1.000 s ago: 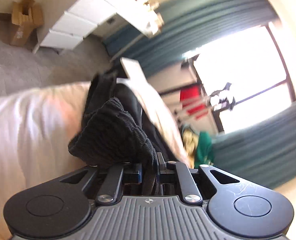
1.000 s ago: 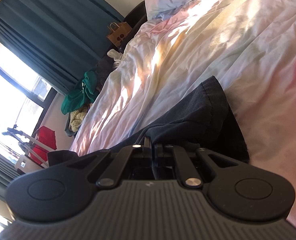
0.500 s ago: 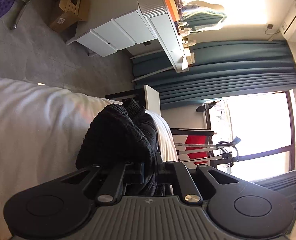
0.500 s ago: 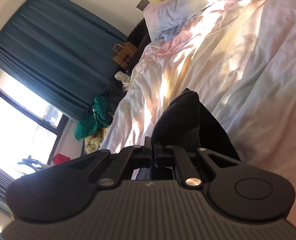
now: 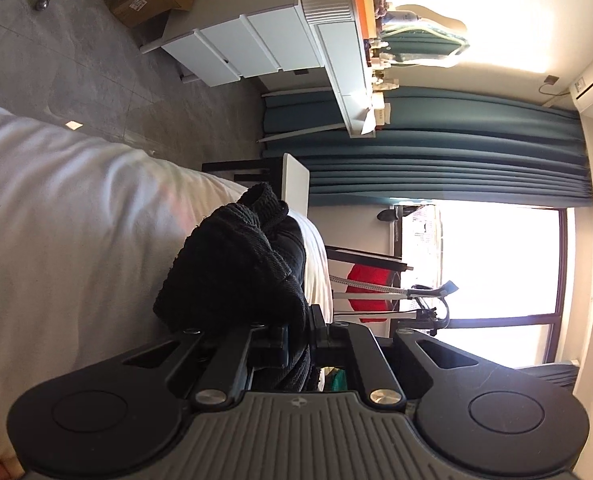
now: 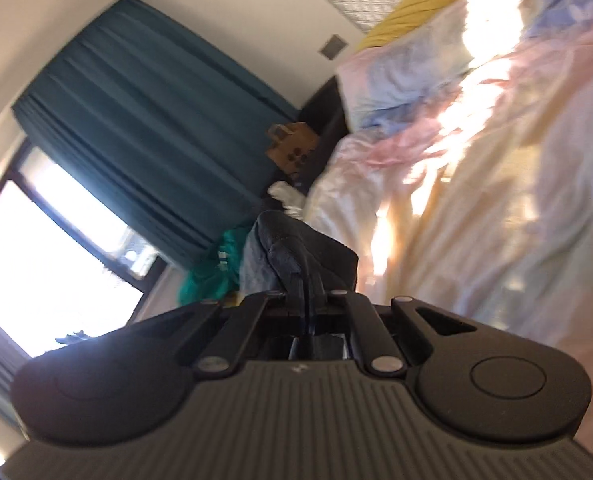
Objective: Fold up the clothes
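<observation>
Evidently we are in the lifting part of the fold: a dark garment is pinched at two places and raised off the bed, so we judge the step in hand to be carrying or shaking it out before it is laid flat. The next move, as we read it, calls for drawing the two held parts apart until the cloth hangs even, then lowering it onto the white bedding with the edges matched. The risk we see is the bunched fabric slipping or dropping in a heap.

On the left, our left gripper (image 5: 310,334) has its jaws pressed nearly together on the black knitted garment (image 5: 236,268). A thick ribbed wad bulges out ahead of the fingers and rises clear of the bedding (image 5: 56,208), which lies beside and below it. Farther off in that view stand a white chest of drawers (image 5: 240,48) and the teal curtain (image 5: 436,148) next to a bright window.

On the right, our right gripper (image 6: 306,300) is likewise closed, pinching a thin fold of dark cloth (image 6: 296,248) that stands up in a ridge between the fingers. We cannot tell for certain from these views whether it is the same garment the left one holds, though it looks likely. Beyond it the pastel duvet (image 6: 496,160) stretches away to the right, well apart from the lifted cloth, and a green heap of clothes (image 6: 208,276) lies beneath the curtain.
</observation>
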{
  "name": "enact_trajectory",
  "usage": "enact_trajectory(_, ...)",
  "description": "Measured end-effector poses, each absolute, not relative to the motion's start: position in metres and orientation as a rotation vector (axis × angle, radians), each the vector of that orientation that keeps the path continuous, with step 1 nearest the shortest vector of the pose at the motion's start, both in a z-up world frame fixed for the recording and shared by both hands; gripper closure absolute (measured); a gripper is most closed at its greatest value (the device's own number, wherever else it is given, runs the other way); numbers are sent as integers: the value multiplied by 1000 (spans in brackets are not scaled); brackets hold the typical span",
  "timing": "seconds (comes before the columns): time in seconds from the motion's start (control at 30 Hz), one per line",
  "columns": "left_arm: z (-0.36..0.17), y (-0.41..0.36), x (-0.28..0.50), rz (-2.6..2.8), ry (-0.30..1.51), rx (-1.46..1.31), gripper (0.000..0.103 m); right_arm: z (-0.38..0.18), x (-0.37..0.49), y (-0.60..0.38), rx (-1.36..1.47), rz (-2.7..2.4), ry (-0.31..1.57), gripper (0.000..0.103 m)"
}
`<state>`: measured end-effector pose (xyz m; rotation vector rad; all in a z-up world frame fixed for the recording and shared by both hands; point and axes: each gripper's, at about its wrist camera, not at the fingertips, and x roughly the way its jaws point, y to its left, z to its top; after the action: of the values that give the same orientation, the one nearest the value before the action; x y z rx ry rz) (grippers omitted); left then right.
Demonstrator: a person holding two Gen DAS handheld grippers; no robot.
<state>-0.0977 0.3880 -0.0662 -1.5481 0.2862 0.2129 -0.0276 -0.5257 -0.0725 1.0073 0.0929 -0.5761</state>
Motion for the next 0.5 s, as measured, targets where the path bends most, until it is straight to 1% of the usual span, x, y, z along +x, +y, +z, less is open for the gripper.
enact_trajectory(0.07, -70, 390, -97, 224, 315, -1536, 93, -112, -44, -530, 1058, -672, 182, 98)
enact_trajectory(0.17, -74, 391, -98, 237, 348, -1521, 93, -162, -56, -541, 1163, -746, 362, 98)
enact_trajectory(0.27, -77, 392, -100, 246, 373, -1511, 92, -171, -67, -547, 1215, -728, 362, 98)
enact_trajectory(0.37, -77, 392, -102, 247, 402, -1497, 89, -165, -64, -538, 1144, -739, 375, 98)
enact_trajectory(0.43, -76, 392, -104, 221, 433, -1491, 80, -162, -59, -533, 1086, -755, 405, 95)
enact_trajectory(0.47, -76, 391, -105, 208, 448, -1488, 69, -160, -57, -532, 1072, -758, 416, 95)
enact_trajectory(0.5, -74, 391, -107, 198, 457, -1477, 54, -158, -55, -532, 1065, -755, 427, 92)
